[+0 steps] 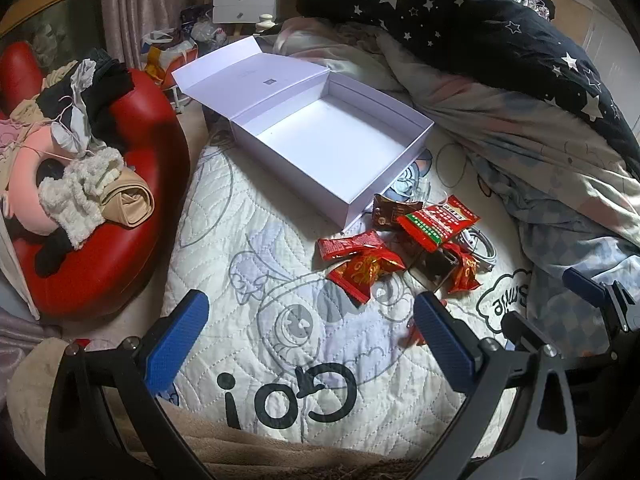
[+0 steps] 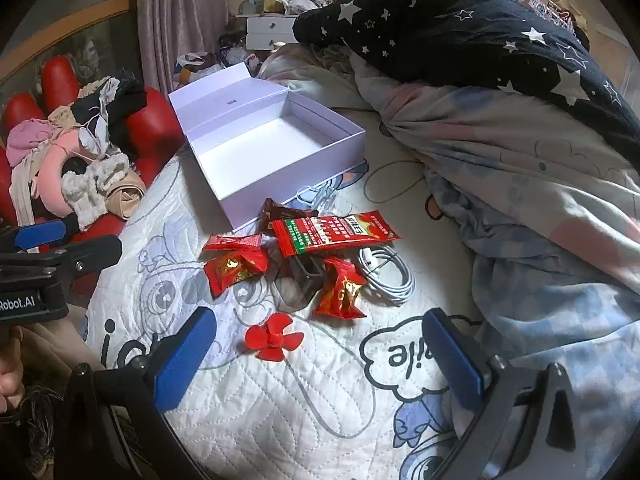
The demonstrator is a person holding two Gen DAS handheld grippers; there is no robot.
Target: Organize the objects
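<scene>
An open, empty white box lies on the quilted bed with its lid folded back. In front of it sits a pile: red snack packets, a long red-and-green packet, a brown packet, a dark transparent case, a coiled white cable and a red propeller. My left gripper is open and empty, just short of the pile. My right gripper is open and empty, with the propeller between its fingers' line.
A red chair piled with clothes stands left of the bed. A heaped duvet with a star-print cover fills the right and back. A white drawer unit stands beyond. The other gripper shows at the edge of each view.
</scene>
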